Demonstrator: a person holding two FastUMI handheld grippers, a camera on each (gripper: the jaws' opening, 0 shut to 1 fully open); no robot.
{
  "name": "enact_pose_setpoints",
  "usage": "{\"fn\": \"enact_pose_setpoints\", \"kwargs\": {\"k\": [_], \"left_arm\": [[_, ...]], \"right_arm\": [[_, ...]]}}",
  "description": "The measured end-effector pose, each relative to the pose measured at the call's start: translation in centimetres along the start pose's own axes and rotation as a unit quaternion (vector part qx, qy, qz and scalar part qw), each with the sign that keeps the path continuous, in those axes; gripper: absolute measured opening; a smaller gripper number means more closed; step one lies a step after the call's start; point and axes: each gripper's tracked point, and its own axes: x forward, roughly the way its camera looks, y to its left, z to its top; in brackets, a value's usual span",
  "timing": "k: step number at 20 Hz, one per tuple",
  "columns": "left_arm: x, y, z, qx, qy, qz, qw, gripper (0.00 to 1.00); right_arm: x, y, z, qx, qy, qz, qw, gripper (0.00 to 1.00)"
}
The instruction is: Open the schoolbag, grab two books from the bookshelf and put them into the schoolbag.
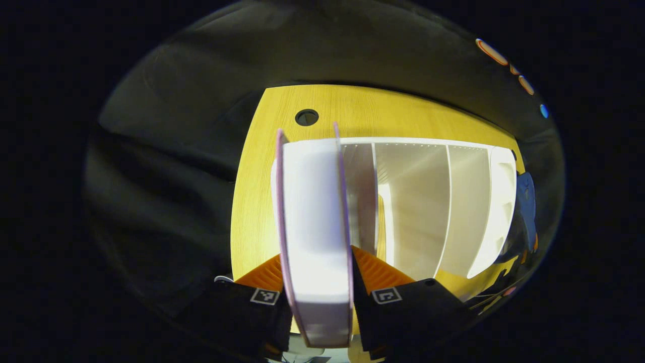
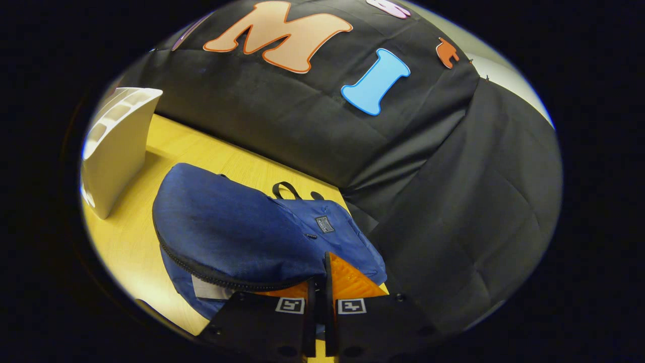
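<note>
So the left gripper view sits right above the yellow wooden tabletop [image 1: 252,212], looking steeply down and forward along its own fingers; it's very close to the thick white-paged book with lilac covers [image 1: 315,237] rising up the middle, with the white plastic divided bookshelf [image 1: 433,206] just behind it. The right gripper view looks forward and down from close over the dark blue fabric schoolbag [image 2: 237,237], facing the booth's black cloth wall [image 2: 453,191]; both views share the tabletop, the bookshelf (far left in the right gripper view) and a bit of the schoolbag.
</note>
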Motion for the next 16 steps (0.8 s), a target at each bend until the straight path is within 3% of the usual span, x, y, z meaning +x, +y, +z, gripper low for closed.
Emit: {"fn": "enact_pose_setpoints", "kwargs": {"k": [5, 11, 16], "left_arm": [[1.0, -0.7, 0.2, -0.006, 0.014, -0.009, 1.0, 0.41], [1.1, -0.6, -0.2, -0.018, 0.023, 0.004, 1.0, 0.41], [-0.5, -1.6, -1.8, -0.055, 0.046, -0.011, 0.997, 0.41]], "right_arm": [[0.0, 0.0, 0.0, -0.001, 0.0, 0.001, 1.0, 0.1], [-0.1, 0.0, 0.0, -0.003, -0.001, 0.001, 1.0, 0.1], [-0.2, 0.0, -0.3, -0.003, -0.003, 0.004, 1.0, 0.1]]}}
